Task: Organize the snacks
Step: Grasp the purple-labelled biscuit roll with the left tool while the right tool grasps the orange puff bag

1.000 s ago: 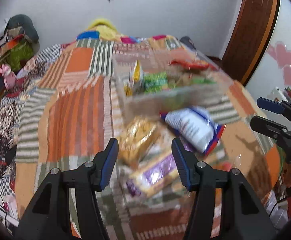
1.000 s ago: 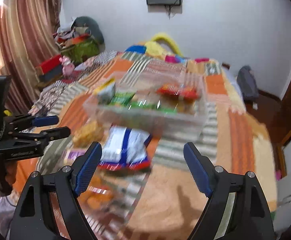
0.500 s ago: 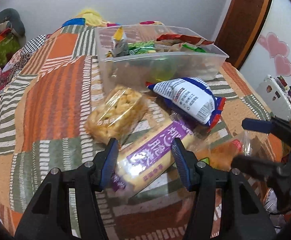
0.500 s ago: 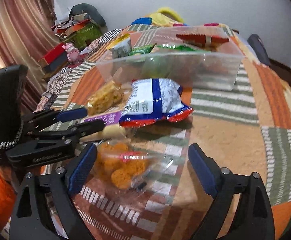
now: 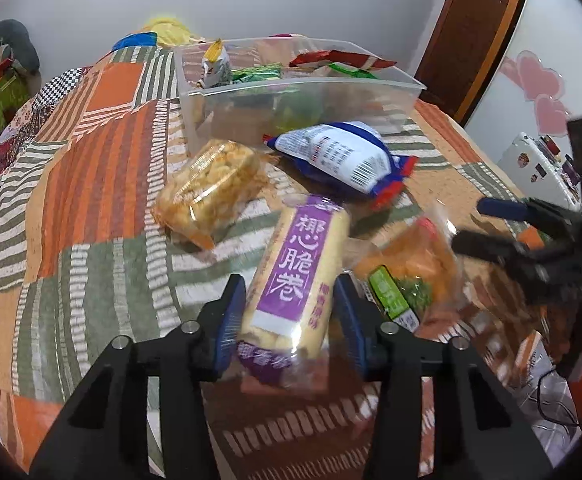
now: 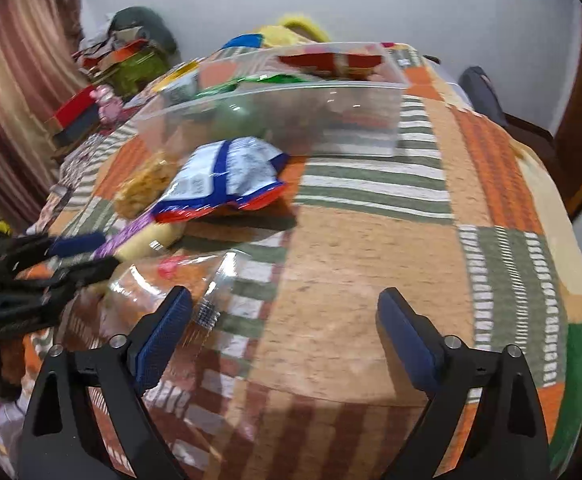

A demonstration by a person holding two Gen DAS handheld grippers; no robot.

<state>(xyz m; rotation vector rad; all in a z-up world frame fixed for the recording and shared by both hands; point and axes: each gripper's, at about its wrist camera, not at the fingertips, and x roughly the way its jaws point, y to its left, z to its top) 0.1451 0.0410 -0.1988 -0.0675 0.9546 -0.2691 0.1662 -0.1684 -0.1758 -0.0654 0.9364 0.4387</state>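
Purple-labelled roll pack, light and crushable, is sitting between the closing left gripper jaws, while the right gripper jaws, apart on nothing, are closing too.

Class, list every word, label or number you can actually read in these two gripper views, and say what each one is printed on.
"椰心脆卷": purple label of the yellow roll packet between the closing left gripper pads.
Blue-and-white bag: printed text and barcode, too small to read.
Clear orange-snack bag: green label, too blurred to read.
Packets in the clear bin: print unreadable.
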